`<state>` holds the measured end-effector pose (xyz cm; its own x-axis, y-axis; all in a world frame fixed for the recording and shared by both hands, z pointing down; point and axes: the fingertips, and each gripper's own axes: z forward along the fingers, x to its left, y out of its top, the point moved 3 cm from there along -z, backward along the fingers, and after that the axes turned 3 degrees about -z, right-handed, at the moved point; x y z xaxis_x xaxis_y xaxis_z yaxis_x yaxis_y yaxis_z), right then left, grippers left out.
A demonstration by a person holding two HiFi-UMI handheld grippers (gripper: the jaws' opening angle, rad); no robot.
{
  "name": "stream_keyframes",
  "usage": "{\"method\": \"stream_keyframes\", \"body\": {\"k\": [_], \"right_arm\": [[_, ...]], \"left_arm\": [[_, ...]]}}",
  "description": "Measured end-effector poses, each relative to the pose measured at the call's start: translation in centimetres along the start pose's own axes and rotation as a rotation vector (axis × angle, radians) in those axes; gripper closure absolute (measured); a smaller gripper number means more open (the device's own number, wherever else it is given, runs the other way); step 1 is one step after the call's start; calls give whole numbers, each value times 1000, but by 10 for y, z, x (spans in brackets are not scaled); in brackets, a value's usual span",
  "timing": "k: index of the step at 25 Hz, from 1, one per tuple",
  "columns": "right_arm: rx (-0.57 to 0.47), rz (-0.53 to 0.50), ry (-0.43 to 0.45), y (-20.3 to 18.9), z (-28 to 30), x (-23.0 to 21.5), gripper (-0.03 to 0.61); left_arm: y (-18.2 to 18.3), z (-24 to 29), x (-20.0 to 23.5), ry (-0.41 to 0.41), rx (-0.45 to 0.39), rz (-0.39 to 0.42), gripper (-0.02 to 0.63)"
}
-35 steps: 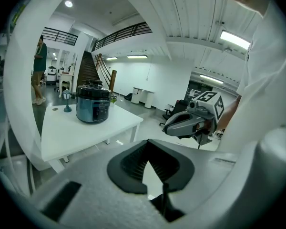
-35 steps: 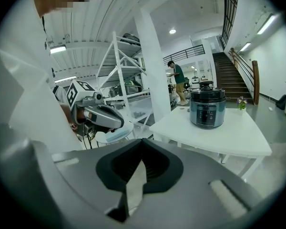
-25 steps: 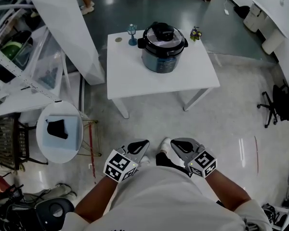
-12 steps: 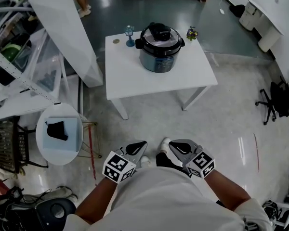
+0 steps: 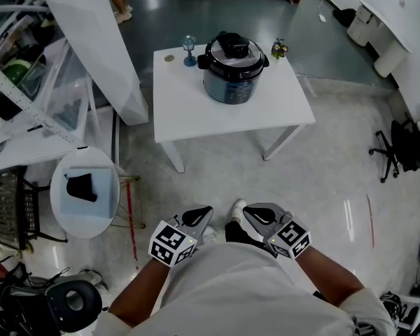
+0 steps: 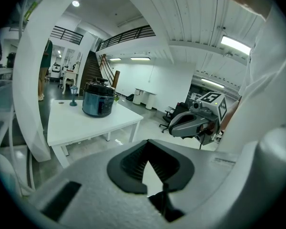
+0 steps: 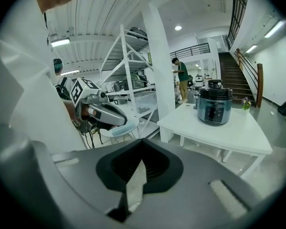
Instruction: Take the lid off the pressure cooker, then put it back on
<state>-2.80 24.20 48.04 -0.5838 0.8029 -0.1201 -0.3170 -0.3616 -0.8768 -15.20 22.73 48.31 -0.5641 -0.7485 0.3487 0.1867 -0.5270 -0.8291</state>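
The dark pressure cooker [image 5: 232,75] stands at the far side of the white table [image 5: 196,114], with its black-knobbed lid [image 5: 233,50] on. Both grippers are held close to my waist, well short of the table and touching nothing. My left gripper [image 5: 203,211] is shut and empty. My right gripper [image 5: 250,211] is shut too, with nothing in it. In the left gripper view the cooker [image 6: 98,99] is small and distant, and the right gripper [image 6: 188,125] hangs alongside. The right gripper view shows the cooker [image 7: 214,106] on the table [image 7: 238,132].
A blue goblet [image 5: 189,50] and a small flower pot [image 5: 278,47] flank the cooker. A white slanted column [image 5: 98,40] and shelving [image 5: 21,82] stand to the left. A round side table [image 5: 84,191] is near my left; an office chair [image 5: 399,152] is far right.
The table and cooker sit slightly higher in the head view than a second ago. Both grippers stay shut near my waist, hardly moved.
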Motion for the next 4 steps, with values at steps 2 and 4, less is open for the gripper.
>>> {"method": "stream_keyframes", "body": {"k": [2, 4], "right_arm": [[5, -2, 3, -2, 0, 3, 566], [10, -4, 6, -4, -1, 5, 566]], "left_arm": [[-5, 0, -1, -3, 2, -7, 607], [-9, -1, -3, -6, 4, -14, 607]]}}
